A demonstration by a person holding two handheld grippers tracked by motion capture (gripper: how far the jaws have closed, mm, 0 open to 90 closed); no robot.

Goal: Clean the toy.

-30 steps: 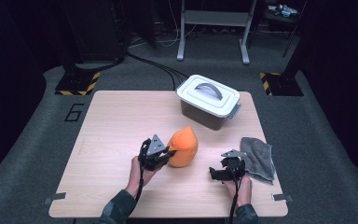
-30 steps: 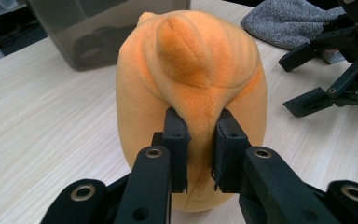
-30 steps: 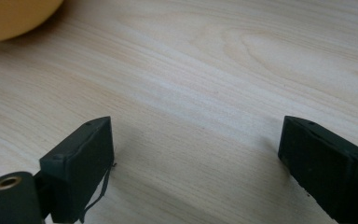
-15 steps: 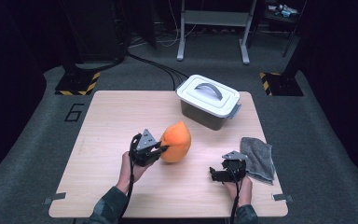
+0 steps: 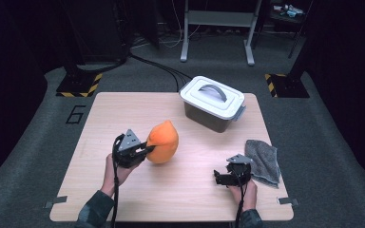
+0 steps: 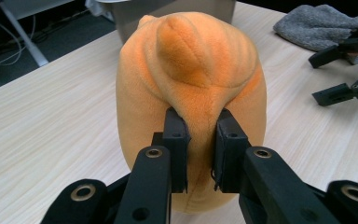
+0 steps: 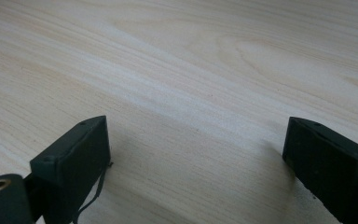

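Note:
An orange plush toy (image 5: 163, 141) hangs just over the middle of the wooden table (image 5: 123, 109). My left gripper (image 5: 145, 151) is shut on the toy's side, pinching a fold of its soft fabric (image 6: 200, 116) between the two black pads (image 6: 175, 140). Near the table's front right, my right gripper (image 5: 217, 177) rests low over bare wood with its jaws wide apart (image 7: 196, 168) and nothing between them. It also shows at the right edge of the left gripper view, as the right gripper (image 6: 349, 70).
A white-lidded grey box (image 5: 212, 102) with a handle stands at the back right. A crumpled grey cloth (image 5: 262, 159) lies right beside the right gripper. Beyond the table is dark floor with cables and stand feet.
My left gripper has carried the orange toy leftward and a little up off the table. The right gripper has stayed where it was.

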